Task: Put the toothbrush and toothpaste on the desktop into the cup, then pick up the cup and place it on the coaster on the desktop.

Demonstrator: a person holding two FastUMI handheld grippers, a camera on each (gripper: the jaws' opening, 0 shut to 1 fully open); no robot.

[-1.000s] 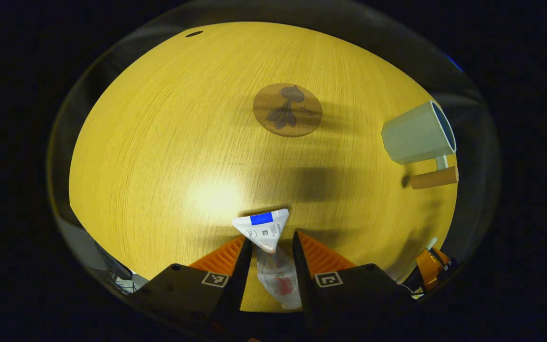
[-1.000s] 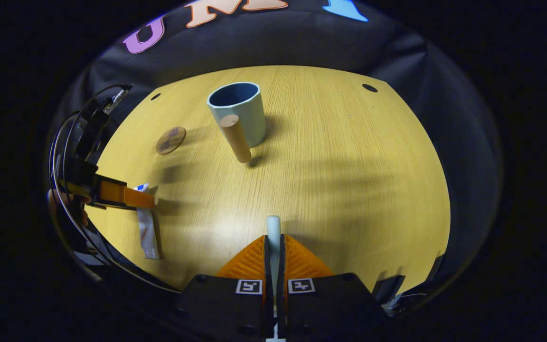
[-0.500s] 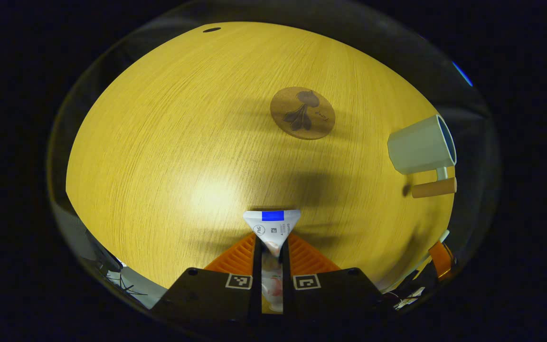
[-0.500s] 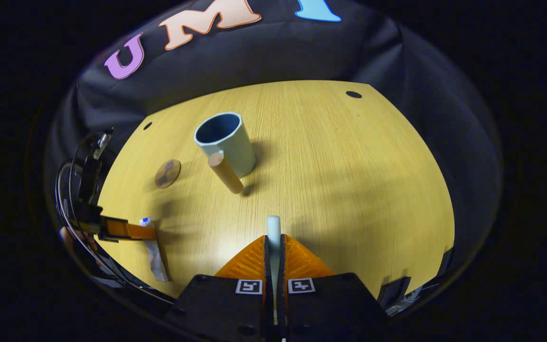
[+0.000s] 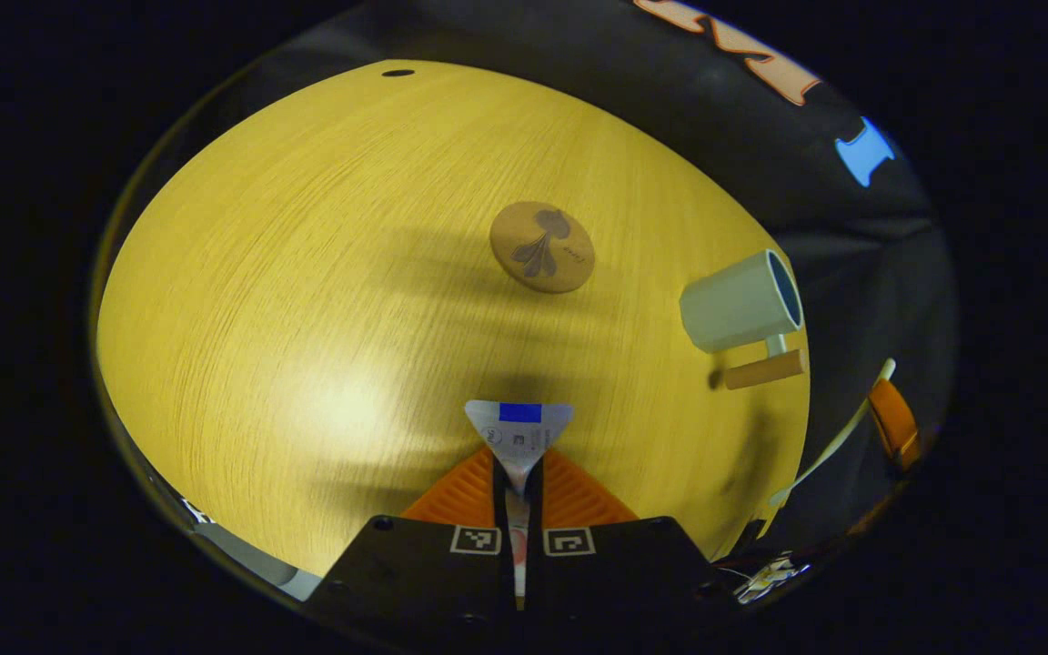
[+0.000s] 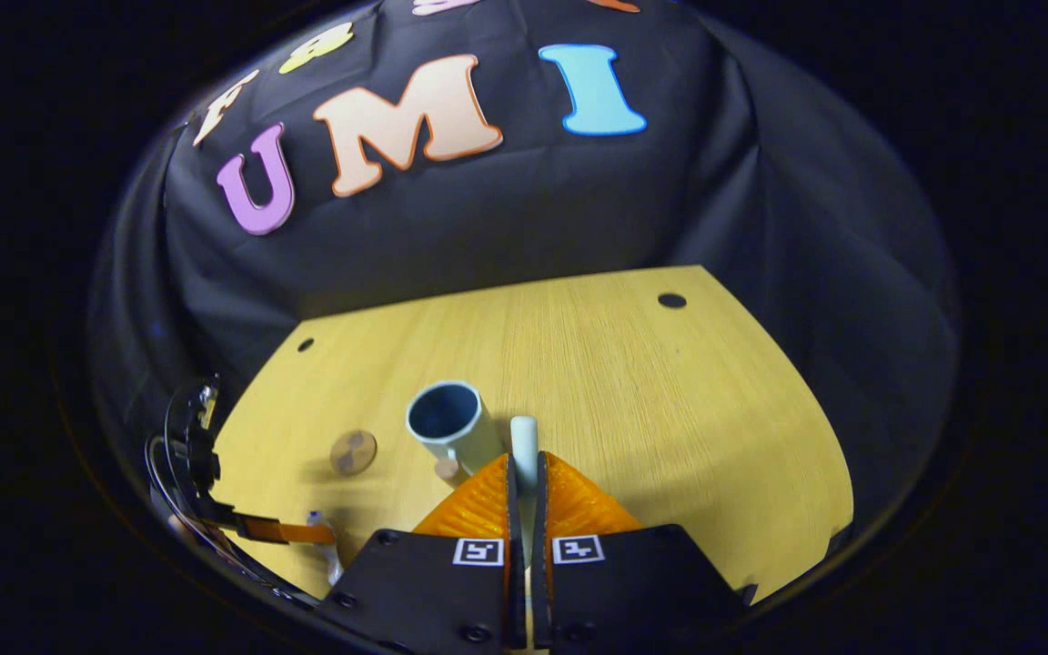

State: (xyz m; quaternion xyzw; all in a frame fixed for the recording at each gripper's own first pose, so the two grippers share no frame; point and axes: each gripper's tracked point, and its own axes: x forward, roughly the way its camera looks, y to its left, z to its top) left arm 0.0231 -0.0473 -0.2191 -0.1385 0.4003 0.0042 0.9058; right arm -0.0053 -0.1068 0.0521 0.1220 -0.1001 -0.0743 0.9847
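Both pairs of fingers are pinching something. On the left gripper (image 5: 518, 473) I have the toothpaste (image 5: 519, 432) squeezed between the fingers, its flat crimped end fanning out ahead of the tips and the rest of the tube running back between them, so its long axis follows my own line of reach. On the right gripper (image 6: 524, 473) the fingers are pressed onto the toothbrush (image 6: 523, 438), whose blunt pale end pokes out just past the tips, again lengthwise along the fingers.

From the right gripper view, the cup (image 6: 451, 425) stands upright just ahead and slightly left of the tips, mouth open upward, with its wooden handle (image 6: 445, 468) on the side facing me. I judge the brush is nearly over the rim and needs only a small shift left and a tip downward to drop in.

From the left gripper view the cup (image 5: 742, 302) is well off to my right, the coaster (image 5: 542, 246) ahead and between, bare on the desktop (image 5: 306, 273). Farther right the brush (image 5: 838, 435) hangs slantwise from the other gripper (image 5: 892, 420).

So the right hand is nearer; my tube must wait its turn, then swing right.
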